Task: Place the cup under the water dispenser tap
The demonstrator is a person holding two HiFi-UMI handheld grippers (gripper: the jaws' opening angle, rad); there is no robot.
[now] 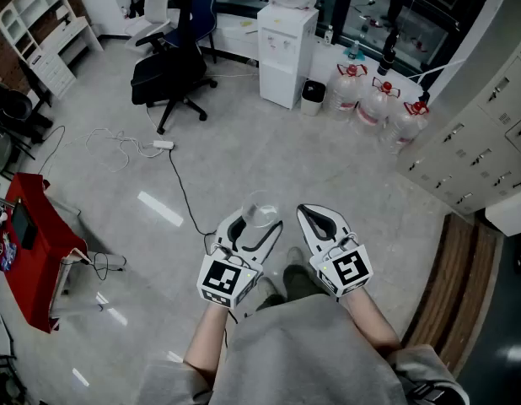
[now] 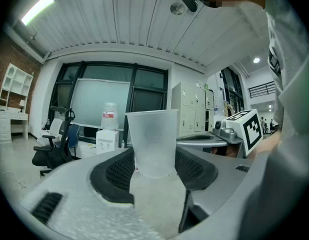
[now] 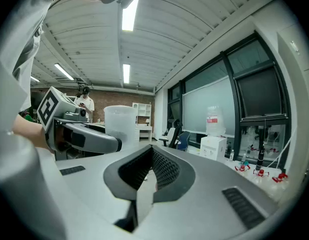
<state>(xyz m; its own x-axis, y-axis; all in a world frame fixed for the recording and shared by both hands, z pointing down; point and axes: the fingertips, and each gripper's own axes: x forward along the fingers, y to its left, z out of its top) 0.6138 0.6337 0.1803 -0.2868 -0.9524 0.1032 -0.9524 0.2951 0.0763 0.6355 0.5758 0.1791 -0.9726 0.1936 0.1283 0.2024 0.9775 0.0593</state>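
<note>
We're clamping the cup (image 2: 152, 141) in the left gripper (image 1: 259, 223), and the right gripper (image 3: 150, 156) fingers are sitting together, empty. The water dispenser (image 1: 286, 53) is waiting far ahead of the fingertips, so carrying and placing are what's left.

The right claw (image 3: 151, 148) fills the foreground, pointing nearly level, its black ribbed pads drawn together to a thin slit with nothing between them. At the left, the left claw (image 3: 116, 143) reaches in from the side, its marker cube (image 3: 48, 107) tilted. A translucent cup (image 3: 119, 123) stands upright at its jaw tip, though this angle does not show the grip. Farther off, a white water dispenser (image 3: 213, 147) carries a bottle (image 3: 211, 123), with an office chair (image 3: 180, 140) to its left and red-capped jugs (image 3: 259, 173) on the floor to its right. A person (image 3: 85, 100) stands in the far background.
</note>
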